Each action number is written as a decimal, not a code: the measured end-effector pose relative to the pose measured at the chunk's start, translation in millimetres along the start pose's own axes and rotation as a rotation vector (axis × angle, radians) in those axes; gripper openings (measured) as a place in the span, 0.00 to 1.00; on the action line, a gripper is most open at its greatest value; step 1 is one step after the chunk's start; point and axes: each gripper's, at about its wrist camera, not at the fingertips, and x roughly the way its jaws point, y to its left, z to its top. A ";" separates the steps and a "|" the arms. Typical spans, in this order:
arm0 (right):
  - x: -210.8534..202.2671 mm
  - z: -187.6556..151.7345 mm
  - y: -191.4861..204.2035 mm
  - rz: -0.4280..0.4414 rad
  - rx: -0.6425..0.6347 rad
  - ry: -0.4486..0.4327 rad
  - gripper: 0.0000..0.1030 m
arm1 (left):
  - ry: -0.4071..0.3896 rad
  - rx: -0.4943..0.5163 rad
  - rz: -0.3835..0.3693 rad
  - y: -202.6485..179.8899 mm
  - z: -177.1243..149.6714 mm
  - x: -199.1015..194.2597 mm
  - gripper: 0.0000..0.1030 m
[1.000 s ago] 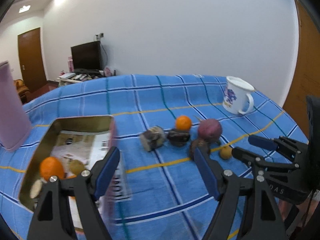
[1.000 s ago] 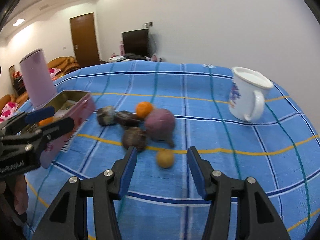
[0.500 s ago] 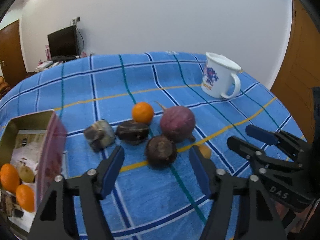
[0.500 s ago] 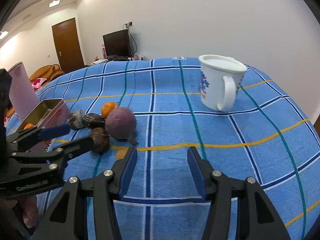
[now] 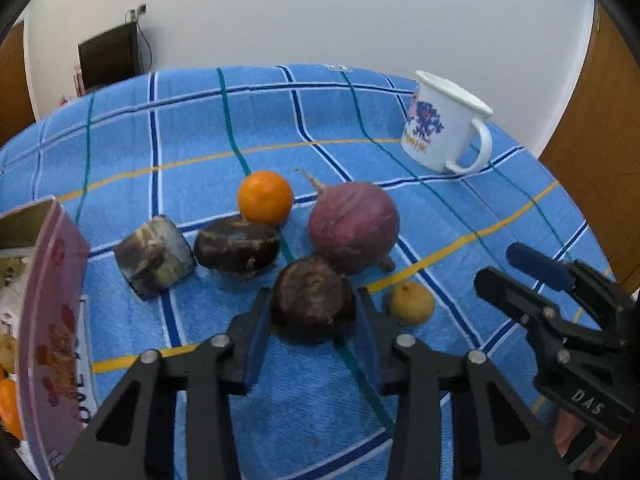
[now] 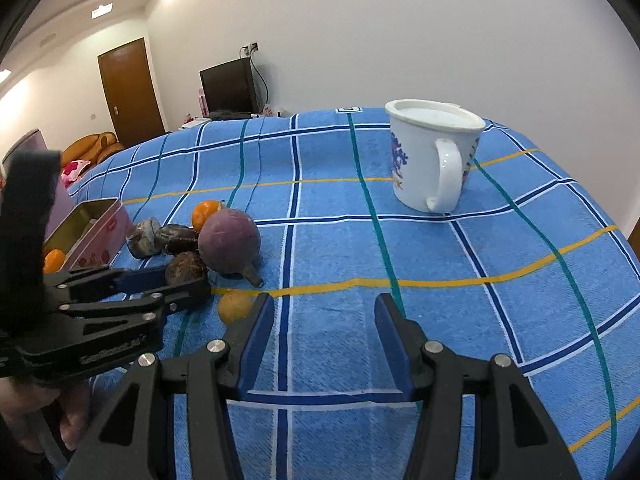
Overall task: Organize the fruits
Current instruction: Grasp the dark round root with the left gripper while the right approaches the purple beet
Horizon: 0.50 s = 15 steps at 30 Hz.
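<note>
On the checked blue cloth, the left gripper clamps a rough, round dark-brown fruit; the right gripper gapes, holding nothing.

This is looking like a home, a living room. A dark flat television is standing on a low stand against the white wall, its cable running up to a wall socket. A brown wooden door is sitting closed in the far corner, and an orange-brown sofa with a pink flowered cushion is showing beside it. A blue checked cloth is covering the counter, and a white enamel mug is standing on it.
</note>
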 end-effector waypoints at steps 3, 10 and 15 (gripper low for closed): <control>-0.4 1.3 3.2 -0.002 -0.011 0.002 0.52 | -0.005 0.001 -0.017 3.2 -1.4 -2.3 0.40; -9.4 16.7 9.5 0.003 -0.027 -0.004 0.52 | -0.120 0.024 -0.020 9.3 -4.5 -45.6 0.40; -10.8 36.2 21.9 0.022 -0.043 -0.021 0.52 | -0.215 0.002 0.128 36.4 -3.9 -67.9 0.40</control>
